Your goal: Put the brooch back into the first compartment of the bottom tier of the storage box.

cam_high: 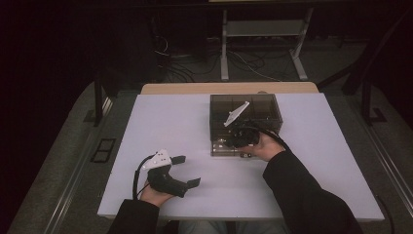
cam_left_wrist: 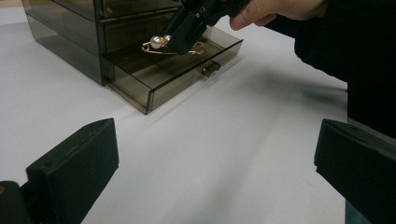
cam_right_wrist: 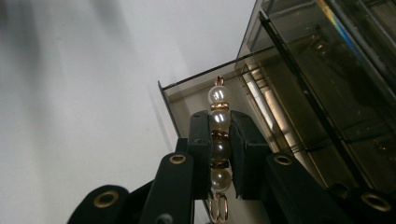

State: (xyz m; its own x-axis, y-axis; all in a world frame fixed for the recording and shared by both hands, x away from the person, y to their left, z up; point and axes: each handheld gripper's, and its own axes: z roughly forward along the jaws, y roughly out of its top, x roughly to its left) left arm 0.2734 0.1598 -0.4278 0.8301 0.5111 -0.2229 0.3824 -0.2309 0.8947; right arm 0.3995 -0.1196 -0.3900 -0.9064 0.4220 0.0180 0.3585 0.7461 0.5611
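Observation:
A smoky see-through drawer box [cam_high: 263, 108] stands on the white table, its lowest drawer [cam_high: 221, 150] pulled out towards me. My right gripper [cam_high: 229, 141] hangs over that drawer, shut on a string of pearls on gold wire. In the right gripper view, the pearl piece [cam_right_wrist: 218, 95] is pinched between the black pads [cam_right_wrist: 201, 140], with a gold loop below them. The left gripper view shows the pearls [cam_left_wrist: 156, 43] just above the drawer's floor [cam_left_wrist: 177, 74]. My left gripper [cam_high: 189, 170] rests open on the table at the near left, nothing between its fingers [cam_left_wrist: 74, 172].
The table [cam_high: 170, 122] has bare room left of the box and in front of it. A wooden strip [cam_high: 195, 88] runs along its far edge. Beyond it are desk legs and cables on a dark floor. My right sleeve [cam_high: 302, 195] lies across the near right.

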